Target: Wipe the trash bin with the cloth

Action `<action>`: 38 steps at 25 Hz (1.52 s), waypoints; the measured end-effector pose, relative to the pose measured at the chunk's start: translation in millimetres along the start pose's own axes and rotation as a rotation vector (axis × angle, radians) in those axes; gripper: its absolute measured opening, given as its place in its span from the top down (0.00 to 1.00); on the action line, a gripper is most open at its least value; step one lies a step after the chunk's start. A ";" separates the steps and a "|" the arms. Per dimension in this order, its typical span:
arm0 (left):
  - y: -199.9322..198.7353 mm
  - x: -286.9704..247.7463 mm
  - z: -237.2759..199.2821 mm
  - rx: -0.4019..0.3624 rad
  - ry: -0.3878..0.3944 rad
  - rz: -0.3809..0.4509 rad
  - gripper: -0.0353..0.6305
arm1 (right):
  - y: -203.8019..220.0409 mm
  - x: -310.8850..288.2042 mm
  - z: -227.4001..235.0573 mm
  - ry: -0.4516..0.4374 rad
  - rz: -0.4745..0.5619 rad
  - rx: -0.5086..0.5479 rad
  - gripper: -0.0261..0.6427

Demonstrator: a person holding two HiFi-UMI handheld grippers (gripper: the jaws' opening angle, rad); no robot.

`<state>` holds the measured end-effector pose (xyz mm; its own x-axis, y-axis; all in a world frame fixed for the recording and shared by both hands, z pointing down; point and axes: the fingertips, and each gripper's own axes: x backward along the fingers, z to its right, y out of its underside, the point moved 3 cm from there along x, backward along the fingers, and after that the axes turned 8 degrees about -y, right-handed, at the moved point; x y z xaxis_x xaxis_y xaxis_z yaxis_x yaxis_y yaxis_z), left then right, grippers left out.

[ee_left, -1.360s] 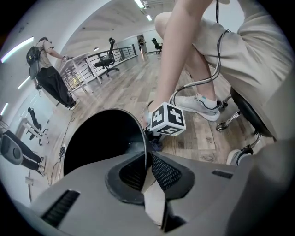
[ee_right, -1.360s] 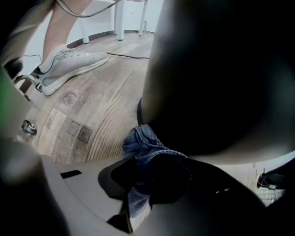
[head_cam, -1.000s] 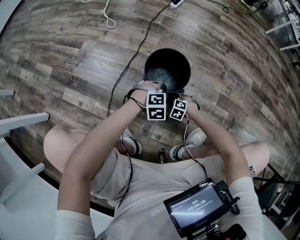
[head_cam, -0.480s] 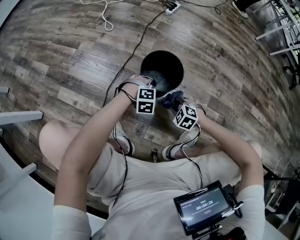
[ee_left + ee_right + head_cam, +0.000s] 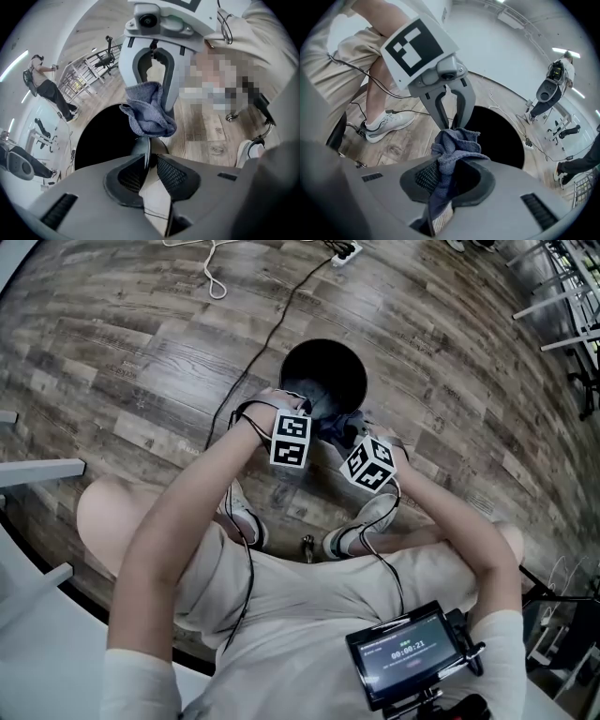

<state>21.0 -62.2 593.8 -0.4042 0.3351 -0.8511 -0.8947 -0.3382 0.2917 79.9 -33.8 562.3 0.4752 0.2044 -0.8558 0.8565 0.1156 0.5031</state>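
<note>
**Cloth held over the bin's near rim by R gripper, L gripper at the rim**

R gripper (image 5: 454, 173) is clamped on the bunched blue-grey cloth (image 5: 454, 143), just above the black trash bin (image 5: 284, 371). The bin mouth lies ahead of & below its jaws, a bit to their right. L gripper (image 5: 149, 161) straddles the bin rim (image 5: 146, 151) edge-on. Its jaws have just been closing w/ the rim btwn them, but one pad looks just off it, so no grip yet. Cloth hangs just beside L gripper, at the near side of the opening. Next wipe prob. needs R to go forward & down onto the rim or inner wall, w/ L steadying.
</note>
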 end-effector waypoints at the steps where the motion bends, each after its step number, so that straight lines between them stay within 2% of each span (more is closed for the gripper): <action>1: -0.5 0.6 0.4 -0.003 0.003 0.008 0.81 | 0.4 -3.2 -1.1 -0.010 0.002 0.005 0.86; 6: -0.4 1.3 -0.5 0.000 0.016 0.042 0.81 | 13.6 -23.8 -8.5 -0.049 -0.026 0.060 0.86; 18: -17.4 -3.6 -6.6 0.074 0.050 0.075 0.86 | 84.8 -126.0 -9.4 -0.082 -0.185 0.061 0.86; 27: -22.6 -5.0 -10.1 0.122 0.062 0.059 0.87 | 130.3 -186.0 -9.3 -0.107 -0.334 0.078 0.86; 32: -25.2 -6.3 -11.3 0.159 0.040 0.059 0.86 | 131.9 -188.4 -7.8 -0.108 -0.363 -0.008 0.86; 36: -26.5 -5.1 -7.9 0.173 0.038 0.082 0.86 | 118.9 -163.9 -13.7 -0.129 -0.344 -0.007 0.86; 37: -26.5 -3.9 -5.6 0.162 0.051 0.084 0.84 | 114.3 -154.7 -17.8 -0.141 -0.334 0.003 0.86; 38: -25.8 -2.4 -3.9 0.141 0.063 0.083 0.77 | 109.5 -144.6 -21.6 -0.152 -0.326 0.019 0.86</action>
<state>45.8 -57.7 586.6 -0.4688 0.2540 -0.8460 -0.8784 -0.2345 0.4164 100.6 -29.7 743.7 0.2001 0.0125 -0.9797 0.9709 0.1320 0.2000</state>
